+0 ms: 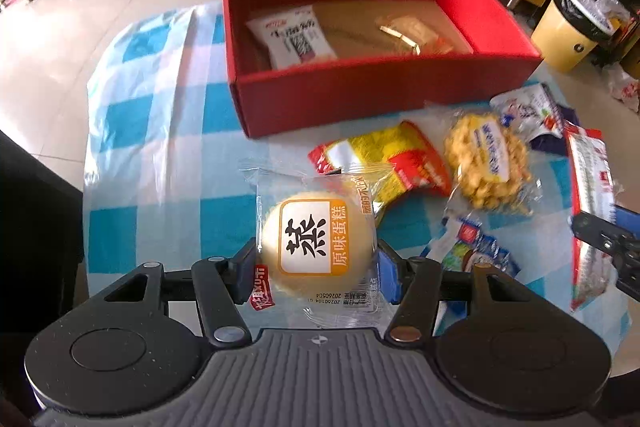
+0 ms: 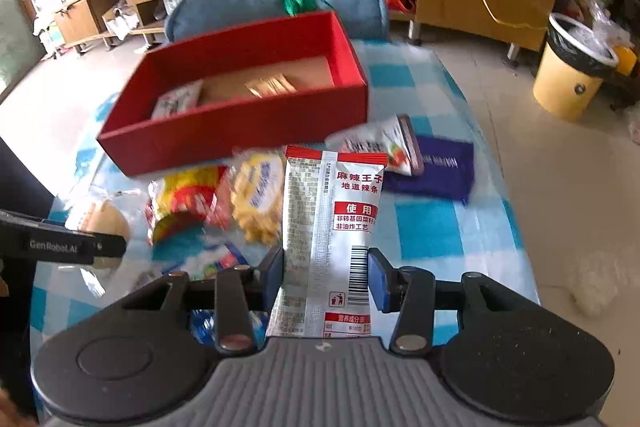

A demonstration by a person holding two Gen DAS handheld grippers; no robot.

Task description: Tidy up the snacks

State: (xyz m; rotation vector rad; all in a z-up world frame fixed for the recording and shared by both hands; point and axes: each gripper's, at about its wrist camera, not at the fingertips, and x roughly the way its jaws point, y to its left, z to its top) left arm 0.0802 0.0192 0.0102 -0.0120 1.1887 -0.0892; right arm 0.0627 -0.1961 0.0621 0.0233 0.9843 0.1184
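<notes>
Pinching a wrapped round cake [image 1: 318,247], the left claw [image 1: 316,277] holds it above the counter's [image 1: 152,131] near edge. Through the right wrist, the right claw [image 2: 326,277] clamps a silver snack packet [image 2: 326,219]; both probably go next into the red box [image 2: 240,131] at the counter's far edge.

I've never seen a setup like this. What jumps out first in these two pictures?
Probably the big red box at the far side of the blue checked tablecloth, with a couple of packets already inside. Next, each gripper holds a snack: the left gripper is shut on a round wrapped cake, the right gripper on a long silver packet. More snacks lie loose on the cloth in front of the box.
</notes>
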